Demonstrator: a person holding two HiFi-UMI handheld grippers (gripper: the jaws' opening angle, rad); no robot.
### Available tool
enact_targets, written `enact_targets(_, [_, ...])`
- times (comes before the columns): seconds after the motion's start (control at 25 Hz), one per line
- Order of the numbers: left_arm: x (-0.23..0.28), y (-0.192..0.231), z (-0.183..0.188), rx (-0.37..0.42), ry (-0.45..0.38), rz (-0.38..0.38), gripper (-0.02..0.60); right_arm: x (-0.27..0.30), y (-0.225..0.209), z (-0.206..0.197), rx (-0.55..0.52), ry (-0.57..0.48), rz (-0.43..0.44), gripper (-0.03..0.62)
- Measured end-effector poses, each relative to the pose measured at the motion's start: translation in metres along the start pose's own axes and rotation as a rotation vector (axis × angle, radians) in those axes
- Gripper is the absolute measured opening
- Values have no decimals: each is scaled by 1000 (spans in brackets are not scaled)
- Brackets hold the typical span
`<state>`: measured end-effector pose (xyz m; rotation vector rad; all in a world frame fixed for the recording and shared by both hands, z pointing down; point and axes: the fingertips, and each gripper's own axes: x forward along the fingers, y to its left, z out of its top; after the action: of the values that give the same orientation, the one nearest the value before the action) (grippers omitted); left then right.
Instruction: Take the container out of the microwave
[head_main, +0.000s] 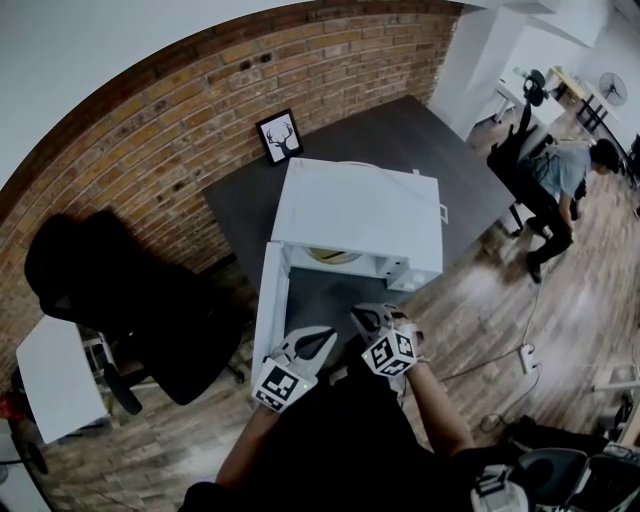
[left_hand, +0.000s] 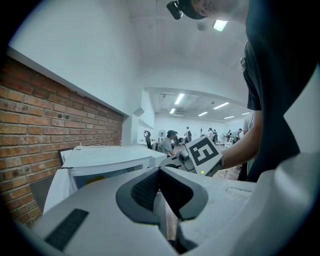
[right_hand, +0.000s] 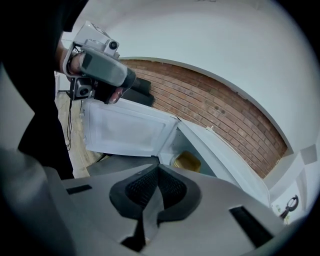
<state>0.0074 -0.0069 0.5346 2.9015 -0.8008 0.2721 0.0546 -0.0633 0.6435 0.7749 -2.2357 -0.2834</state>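
Microwave at counter's near edge, door swung open. Yellow container sits inside. Left gripper and right gripper closed, empty, near opening.

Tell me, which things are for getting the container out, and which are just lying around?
For the job:
microwave
its open door
yellow container inside
left hand-held gripper, shut and empty
right hand-held gripper, shut and empty

Just lying about:
deer picture frame
black office chair
power strip
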Motion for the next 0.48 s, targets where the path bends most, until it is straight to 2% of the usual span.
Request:
enact_targets(0.12, [2,3,-5,-28,25,12,2,8,-9,-7,-5,20,5,0])
enact_targets(0.48, [11,18,-8,-38,38,50,2,32,-26,-17,-2,17,31,0])
